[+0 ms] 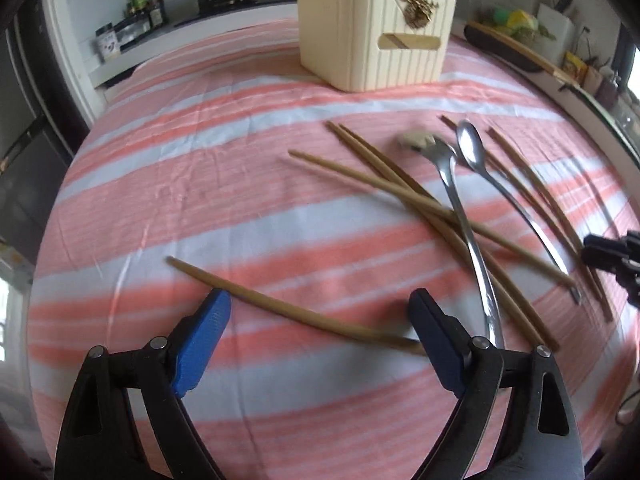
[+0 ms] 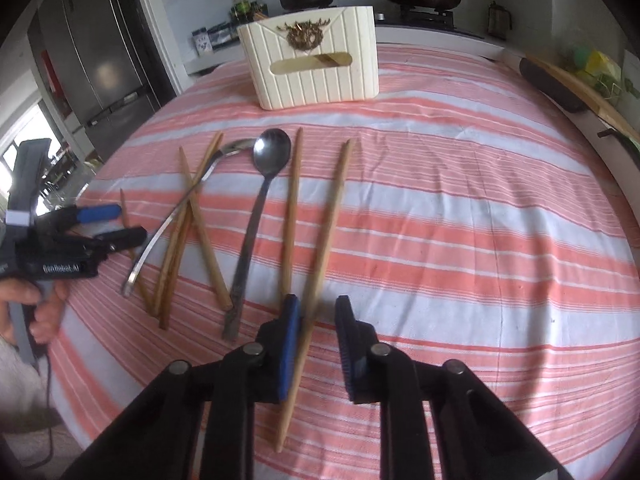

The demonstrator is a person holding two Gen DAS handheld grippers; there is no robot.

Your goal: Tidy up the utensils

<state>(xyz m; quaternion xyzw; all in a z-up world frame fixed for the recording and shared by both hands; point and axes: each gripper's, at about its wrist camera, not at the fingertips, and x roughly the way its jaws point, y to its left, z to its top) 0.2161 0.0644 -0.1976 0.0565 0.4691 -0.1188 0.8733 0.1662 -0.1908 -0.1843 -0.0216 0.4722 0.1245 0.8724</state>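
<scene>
Blue pads of the right gripper (image 2: 318,344) sit a little apart around one chopstick (image 2: 320,264), which touches the left pad but isn't squeezed. Far back stands the cream box (image 2: 316,72); its inside is hidden. Left gripper (image 1: 320,316) is wide apart over another chopstick (image 1: 280,308). Spoons (image 2: 260,200) lie between on the striped cloth (image 2: 480,220).

At the left edge of the right wrist view, the left gripper (image 2: 108,222) carries white lettering on its black body; it looks like "GenRobot.AI", though it's blurred. Nothing else here is legible
</scene>
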